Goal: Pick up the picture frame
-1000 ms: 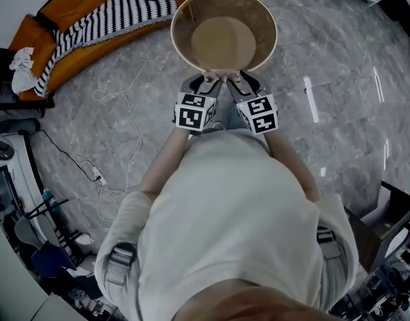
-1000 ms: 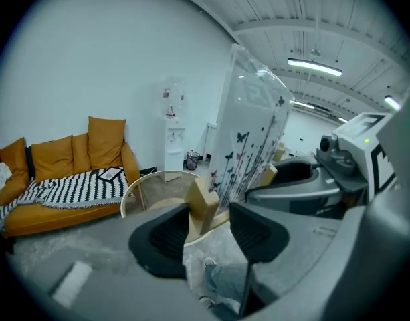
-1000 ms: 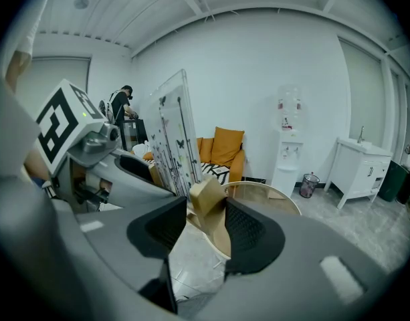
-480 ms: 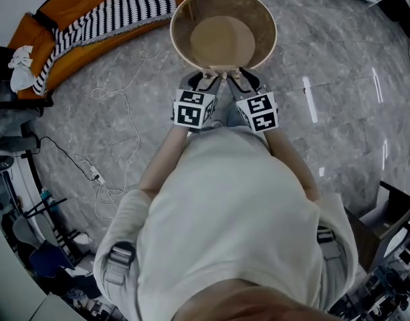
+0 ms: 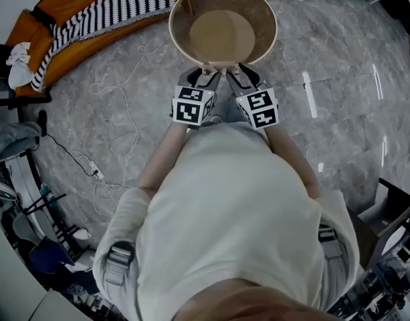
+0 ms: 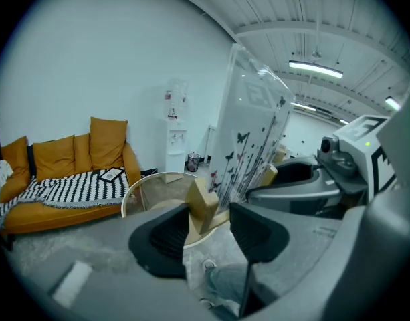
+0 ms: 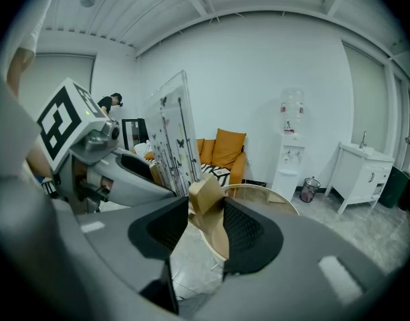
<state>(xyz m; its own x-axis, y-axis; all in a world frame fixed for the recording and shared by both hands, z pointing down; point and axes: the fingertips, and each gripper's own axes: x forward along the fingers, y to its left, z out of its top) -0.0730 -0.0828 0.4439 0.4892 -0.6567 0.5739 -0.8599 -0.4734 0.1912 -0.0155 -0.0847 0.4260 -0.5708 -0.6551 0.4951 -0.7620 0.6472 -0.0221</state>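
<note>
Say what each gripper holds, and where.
Right gripper, jaws just closed, clamps the picture frame by a wooden foot block; left gripper, jaws open, straddles another block.

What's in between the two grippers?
The picture frame: in both gripper views its clear butterfly panel stands between the left gripper and the right gripper. The right tongs have just been closing on its wooden foot.

Picture frame (image 6: 251, 139) at surface (image 5: 172, 25) near edge, ahead of me; left hand-held gripper (image 5: 206, 77) and right hand-held gripper (image 5: 235, 77) at its feet; sofa (image 5: 64, 5) far left.
</note>
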